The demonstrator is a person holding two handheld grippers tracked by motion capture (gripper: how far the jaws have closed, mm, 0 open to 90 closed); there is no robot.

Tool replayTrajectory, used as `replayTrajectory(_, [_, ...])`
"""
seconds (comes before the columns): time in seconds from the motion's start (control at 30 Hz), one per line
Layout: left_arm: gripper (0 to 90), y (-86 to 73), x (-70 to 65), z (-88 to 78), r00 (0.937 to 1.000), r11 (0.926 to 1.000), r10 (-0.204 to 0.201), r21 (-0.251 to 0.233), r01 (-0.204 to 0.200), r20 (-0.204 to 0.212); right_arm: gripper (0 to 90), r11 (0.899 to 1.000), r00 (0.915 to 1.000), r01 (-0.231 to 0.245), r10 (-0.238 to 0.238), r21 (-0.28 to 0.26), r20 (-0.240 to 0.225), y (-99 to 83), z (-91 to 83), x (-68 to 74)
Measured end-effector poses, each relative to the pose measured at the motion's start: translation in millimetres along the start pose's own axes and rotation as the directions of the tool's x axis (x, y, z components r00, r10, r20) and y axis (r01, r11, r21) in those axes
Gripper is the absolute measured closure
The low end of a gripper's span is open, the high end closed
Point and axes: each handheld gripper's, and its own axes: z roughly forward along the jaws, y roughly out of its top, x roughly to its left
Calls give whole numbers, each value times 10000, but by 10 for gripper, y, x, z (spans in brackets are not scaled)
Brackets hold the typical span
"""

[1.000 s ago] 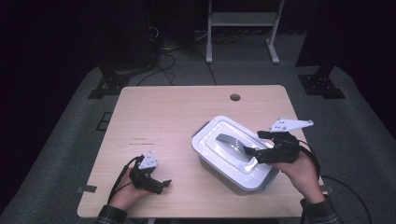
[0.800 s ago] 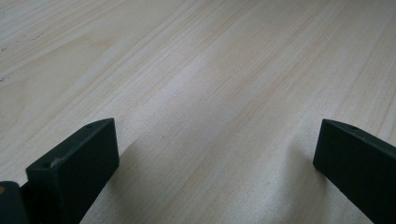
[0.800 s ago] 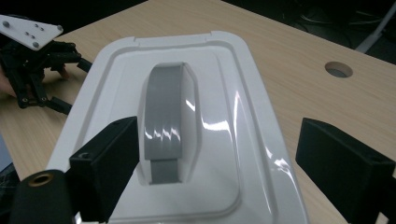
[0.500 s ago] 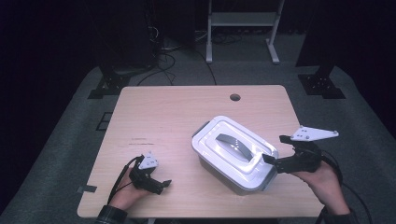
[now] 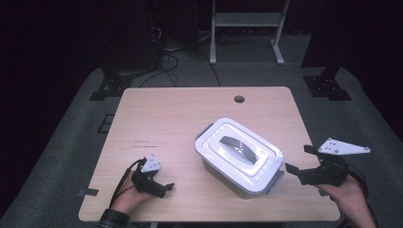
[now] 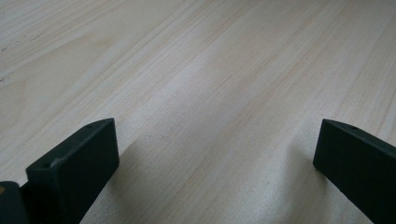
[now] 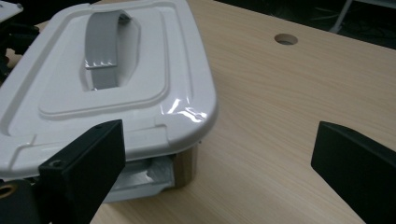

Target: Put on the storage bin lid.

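Observation:
A white lidded storage box (image 5: pixel 240 154) with a grey handle (image 5: pixel 237 144) sits right of centre on the wooden table (image 5: pixel 180 118). My right gripper (image 5: pixel 299 160) is open just off the box's right end, near the table's right edge, with nothing between its jaws. In the right gripper view the box (image 7: pixel 107 88) and its handle (image 7: pixel 102 46) lie ahead to the left of the open right gripper (image 7: pixel 217 154). My left gripper (image 5: pixel 164 189) rests open low over bare wood at the front left, far from the box. The left gripper view shows the left gripper (image 6: pixel 217 149) with its jaws wide apart.
A round cable hole (image 5: pixel 239 99) lies near the table's far edge. A white stand (image 5: pixel 244 23) and black stand feet (image 5: pixel 328 85) are on the grey floor behind. A strip of tape (image 5: pixel 88 192) sticks out at the front left corner.
My right gripper has pulled back from over the box lid to the right, off the box and toward the table's right edge. The left gripper has stayed put.

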Motion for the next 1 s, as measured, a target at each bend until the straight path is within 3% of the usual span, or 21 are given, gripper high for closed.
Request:
replayTrajectory(0.33, [0, 1, 1, -2, 10000, 10000, 9, 23, -9, 4, 21, 9991, 9975, -349, 333, 237, 620, -233, -31, -200])
replayTrajectory(0.63, [0, 1, 1, -2, 10000, 10000, 4, 25, -4, 5, 21, 9989, 9985, -50, 24, 462, 548, -492, 207, -331])
replayTrajectory(1.0, [0, 1, 0, 0, 10000, 10000, -9, -4, 9, 2, 21, 9943, 9980, 397, -444, 993, 458, -720, 476, -366])
